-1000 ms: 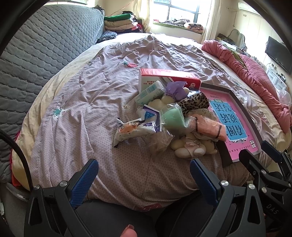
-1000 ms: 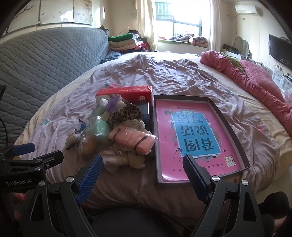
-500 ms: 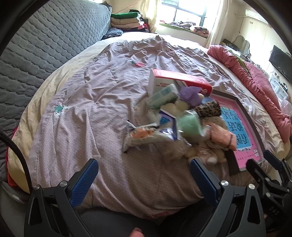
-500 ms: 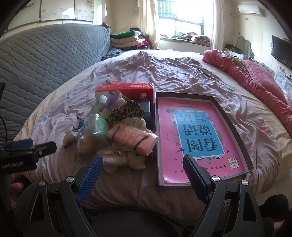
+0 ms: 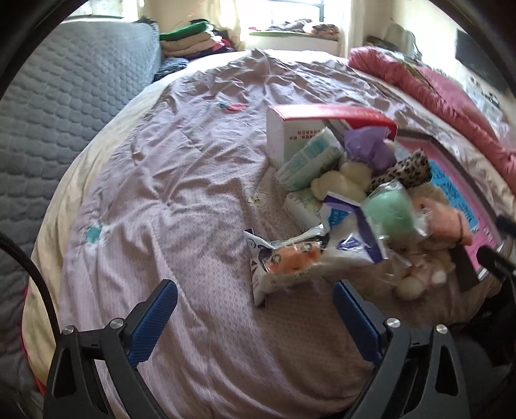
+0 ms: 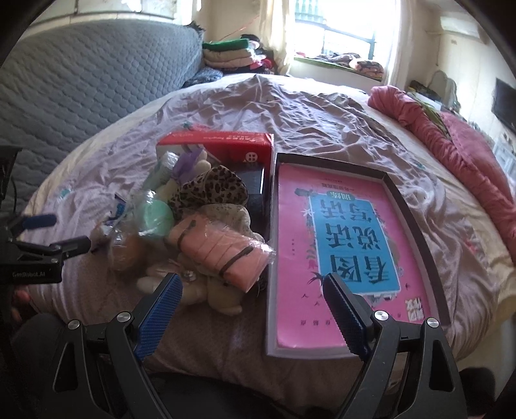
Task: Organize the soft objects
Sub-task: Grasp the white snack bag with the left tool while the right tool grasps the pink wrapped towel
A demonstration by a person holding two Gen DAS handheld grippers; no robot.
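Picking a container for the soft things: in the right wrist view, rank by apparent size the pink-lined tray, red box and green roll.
1. Pink-lined tray
2. Red box, though it lies farther away
3. Green roll

Bedspread (image 5: 180, 199): lilac, wrinkled, covers the bed.
Headboard (image 6: 96, 83): grey, quilted, on the left.
Blanket (image 6: 464, 158): pink, bunched along the right edge.
Clothes (image 6: 229, 53): folded stack, far corner by the window (image 6: 342, 29).
TV (image 6: 504, 104): dark, right wall.
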